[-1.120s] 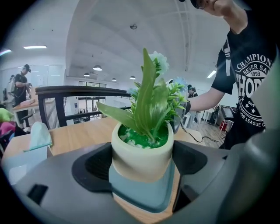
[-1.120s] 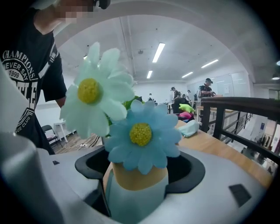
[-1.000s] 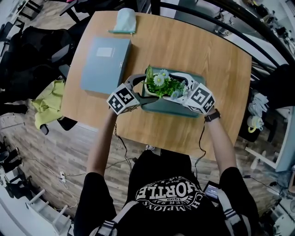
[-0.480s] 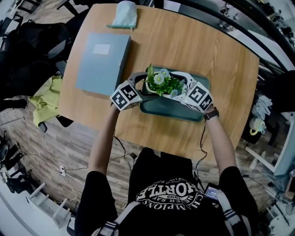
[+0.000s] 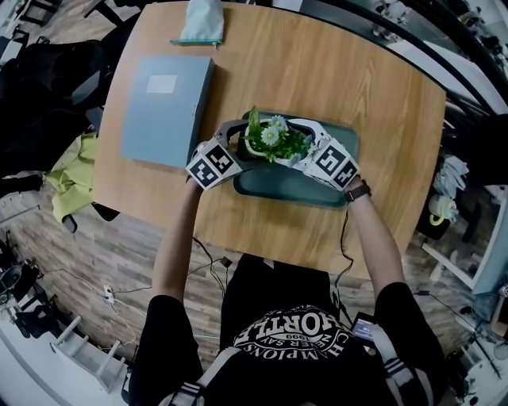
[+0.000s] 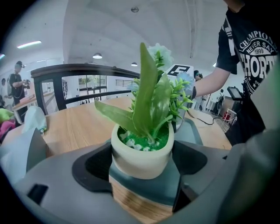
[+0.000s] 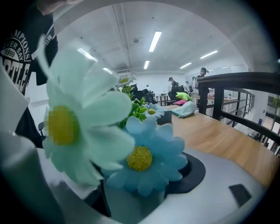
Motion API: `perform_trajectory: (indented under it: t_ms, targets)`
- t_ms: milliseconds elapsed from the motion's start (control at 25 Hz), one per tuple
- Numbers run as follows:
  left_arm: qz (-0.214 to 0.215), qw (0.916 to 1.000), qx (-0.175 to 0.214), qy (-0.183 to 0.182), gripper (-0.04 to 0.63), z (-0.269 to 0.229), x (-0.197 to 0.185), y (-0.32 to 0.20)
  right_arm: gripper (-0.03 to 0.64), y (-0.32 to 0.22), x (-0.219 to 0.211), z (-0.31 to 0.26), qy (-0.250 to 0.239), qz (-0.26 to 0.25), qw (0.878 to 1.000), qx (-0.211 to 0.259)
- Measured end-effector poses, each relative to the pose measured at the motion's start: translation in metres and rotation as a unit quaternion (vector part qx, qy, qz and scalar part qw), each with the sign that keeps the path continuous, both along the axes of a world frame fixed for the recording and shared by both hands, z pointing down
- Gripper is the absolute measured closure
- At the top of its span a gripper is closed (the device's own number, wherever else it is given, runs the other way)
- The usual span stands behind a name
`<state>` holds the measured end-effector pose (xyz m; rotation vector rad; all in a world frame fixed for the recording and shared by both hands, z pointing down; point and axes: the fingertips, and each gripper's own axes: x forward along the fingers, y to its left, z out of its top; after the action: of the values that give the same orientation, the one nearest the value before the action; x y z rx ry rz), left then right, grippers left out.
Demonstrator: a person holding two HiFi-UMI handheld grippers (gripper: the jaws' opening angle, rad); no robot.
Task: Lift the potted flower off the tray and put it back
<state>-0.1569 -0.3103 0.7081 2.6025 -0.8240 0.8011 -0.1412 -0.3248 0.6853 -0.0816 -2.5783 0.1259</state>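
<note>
The wooden table [image 5: 333, 71] fills most of the head view, with the person standing at its near edge. A flat blue-grey file box [image 5: 163, 107] lies on the table's left part, well apart from everything else. Right of it, near the middle of the table, sits the dark teal tray [image 5: 298, 189].

The potted flower [image 5: 274, 141] is over the far left part of the tray, upright. It has a cream pot, broad green leaves and pale blue and white daisy heads. Whether its base touches the tray floor cannot be told.

The left gripper [image 5: 238, 147] comes in from the left and the right gripper [image 5: 311, 143] from the right, their marker cubes flanking the plant.

In the left gripper view the pot stands between the two black pads [image 6: 94, 166], which press on its sides, so this claw is clamped on the pot.

In the right gripper view the blossoms cover most of the jaws. The pot body shows low between them with a black pad against it, the jaws set wide around it in a grip.

A pale green pouch [image 5: 202, 22] lies at the table's far edge. A dark wristwatch [image 5: 357, 191] sits on the person's right wrist.
</note>
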Motion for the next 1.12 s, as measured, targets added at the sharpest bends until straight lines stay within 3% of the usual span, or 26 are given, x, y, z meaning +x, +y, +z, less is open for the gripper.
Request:
perform_trajectory:
  t_ms: [360, 560, 760, 1120]
  targets:
    - [-0.006, 0.9995, 0.027, -0.012, 0.144, 0.01, 0.002, 0.0, 0.206, 0.001, 0.005, 0.011, 0.013, 0.011, 1.0, -0.007]
    - [-0.024, 0.9994, 0.02, -0.018, 0.144, 0.011, -0.006, -0.002, 0.18, -0.01, 0.01, 0.015, 0.017, 0.061, 0.997, -0.037]
    - [-0.039, 0.9985, 0.018, -0.034, 0.144, 0.006, -0.016, 0.004, 0.183, -0.014, 0.02, 0.012, 0.029, 0.098, 0.994, -0.023]
    - [-0.122, 0.9923, 0.019, 0.004, 0.144, -0.023, -0.039, 0.006, 0.196, -0.023, 0.063, -0.004, 0.037, 0.187, 0.982, -0.016]
